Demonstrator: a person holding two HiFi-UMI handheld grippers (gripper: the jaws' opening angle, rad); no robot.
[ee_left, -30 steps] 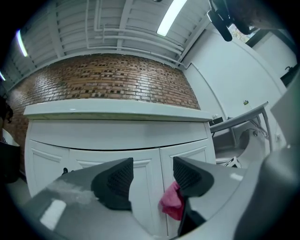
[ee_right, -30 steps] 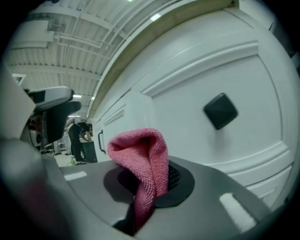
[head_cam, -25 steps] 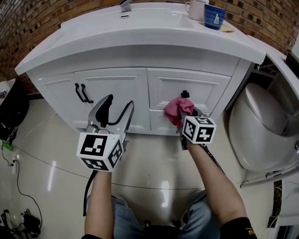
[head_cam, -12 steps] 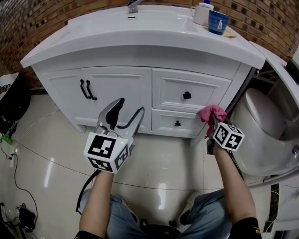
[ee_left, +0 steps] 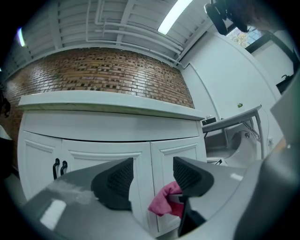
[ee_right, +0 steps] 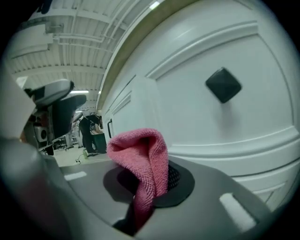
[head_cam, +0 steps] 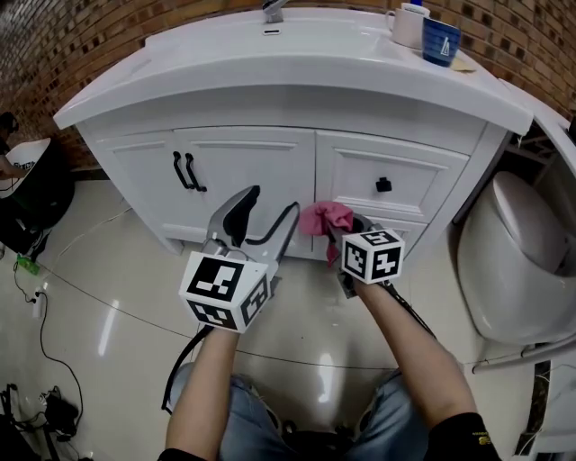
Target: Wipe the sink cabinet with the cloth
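Observation:
The white sink cabinet has two doors with black handles on the left and drawers with black knobs on the right. My right gripper is shut on a pink cloth, which is held against the lower drawer front near the cabinet's middle. In the right gripper view the cloth folds over the jaws just below a drawer knob. My left gripper hangs open before the right-hand door, holding nothing. The left gripper view shows the cloth beside its right jaw.
A toilet stands close at the right of the cabinet. On the countertop are a blue cup, a white cup and a faucet. A black bag and cables lie at the left on the glossy floor.
My right gripper swept the cloth right to the cabinet's right edge, then back left along the lower drawer to near the middle. The left gripper stayed open and hardly moved.

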